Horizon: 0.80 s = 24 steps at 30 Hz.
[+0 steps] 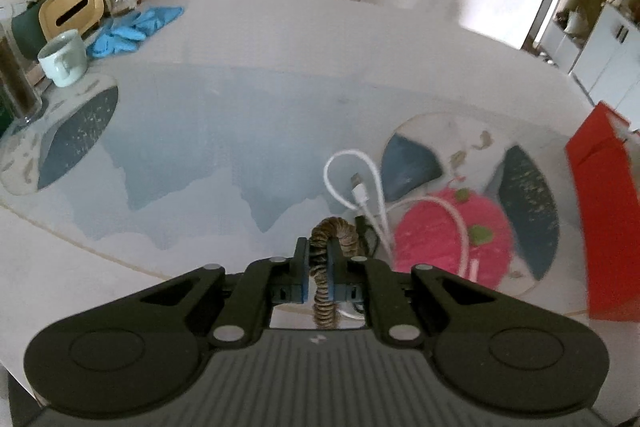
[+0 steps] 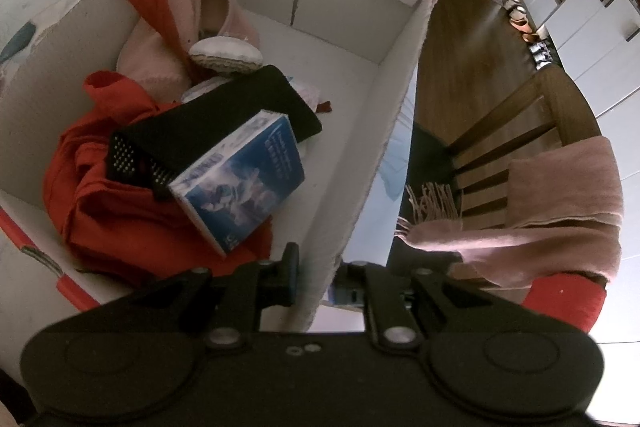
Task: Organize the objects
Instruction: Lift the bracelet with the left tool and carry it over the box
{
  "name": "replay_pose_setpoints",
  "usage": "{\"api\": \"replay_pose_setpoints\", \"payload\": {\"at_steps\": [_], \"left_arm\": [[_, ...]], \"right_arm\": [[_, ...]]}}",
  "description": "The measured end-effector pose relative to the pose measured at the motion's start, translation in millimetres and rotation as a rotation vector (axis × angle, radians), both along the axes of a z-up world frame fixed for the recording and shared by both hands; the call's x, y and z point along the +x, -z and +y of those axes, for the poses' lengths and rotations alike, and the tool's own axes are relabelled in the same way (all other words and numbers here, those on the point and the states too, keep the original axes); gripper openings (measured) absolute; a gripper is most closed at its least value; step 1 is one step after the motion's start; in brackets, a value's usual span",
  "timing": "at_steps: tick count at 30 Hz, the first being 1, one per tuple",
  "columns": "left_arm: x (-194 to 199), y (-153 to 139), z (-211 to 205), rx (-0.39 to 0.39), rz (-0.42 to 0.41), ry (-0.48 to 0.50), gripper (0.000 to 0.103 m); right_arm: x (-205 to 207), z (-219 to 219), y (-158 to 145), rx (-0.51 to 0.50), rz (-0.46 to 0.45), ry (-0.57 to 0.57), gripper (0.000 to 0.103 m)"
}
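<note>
One coiled hair tie [image 1: 325, 259] is pinched by the left tool [image 1: 320, 265].
The box wall [image 2: 360, 163] is clamped by the right tool [image 2: 318, 281]; one blue carton [image 2: 240, 183] lies inside.

Brown coiled hair tie [image 1: 329, 263], white cable [image 1: 370, 195], pink pouch [image 1: 452, 239], red-trimmed white box [image 2: 360, 39].

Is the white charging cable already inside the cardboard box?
No, the white charging cable lies looped on the table, partly across a pink pouch, outside the box.
</note>
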<state>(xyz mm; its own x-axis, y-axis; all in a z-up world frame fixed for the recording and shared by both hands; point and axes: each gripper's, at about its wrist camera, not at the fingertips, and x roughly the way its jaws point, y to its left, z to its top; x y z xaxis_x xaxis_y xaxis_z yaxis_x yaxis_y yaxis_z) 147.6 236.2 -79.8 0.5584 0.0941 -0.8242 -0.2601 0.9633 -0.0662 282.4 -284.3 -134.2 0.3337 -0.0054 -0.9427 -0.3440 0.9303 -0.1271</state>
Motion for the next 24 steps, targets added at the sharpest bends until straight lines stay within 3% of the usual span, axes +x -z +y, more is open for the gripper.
{"api": "replay_pose_setpoints", "payload": {"at_steps": [10,24], "left_arm": [[-3,-44,-38,-0.034,-0.079,0.104,0.007],[40,-89,-161,-0.096,-0.141,0.466,0.007]], "right_arm": [[0,-1,0,0.004,0.002,-0.009,0.010],[-2,-1,-1,0.017,-0.008,-0.007,0.009]]}}
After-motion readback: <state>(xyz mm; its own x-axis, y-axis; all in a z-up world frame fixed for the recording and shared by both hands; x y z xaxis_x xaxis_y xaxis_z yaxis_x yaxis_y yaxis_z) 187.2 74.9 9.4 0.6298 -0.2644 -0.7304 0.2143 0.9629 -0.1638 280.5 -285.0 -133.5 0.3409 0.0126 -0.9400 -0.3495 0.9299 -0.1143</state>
